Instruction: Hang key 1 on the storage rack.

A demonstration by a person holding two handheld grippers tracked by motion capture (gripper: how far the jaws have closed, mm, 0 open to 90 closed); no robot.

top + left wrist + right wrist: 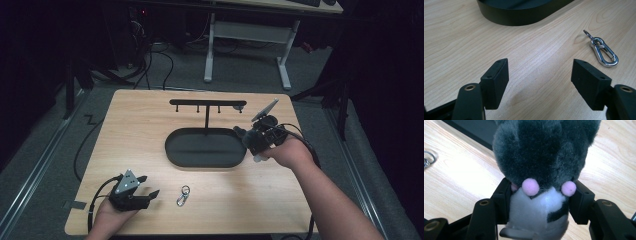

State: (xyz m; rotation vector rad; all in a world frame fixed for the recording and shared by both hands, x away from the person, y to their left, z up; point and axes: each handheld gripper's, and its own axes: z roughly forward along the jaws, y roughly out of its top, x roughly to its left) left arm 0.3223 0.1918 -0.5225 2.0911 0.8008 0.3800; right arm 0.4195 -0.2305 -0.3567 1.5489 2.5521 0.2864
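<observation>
High view: the right gripper (248, 139) hangs over the right end of a black oval tray (172, 150) on the wooden table (280, 200), its jaws closed around a grey and white plush toy (252, 142). Right gripper view puts the plush toy (541, 157) squeezed between both jaws, pink dots facing the camera. The left gripper (147, 187) rests near the table's front left corner with its jaws spread apart and nothing between them. A silver key clip (183, 195) lies flat on the wood just beside it, apart from the tray. A black hook stand (207, 106) rises behind the tray.
</observation>
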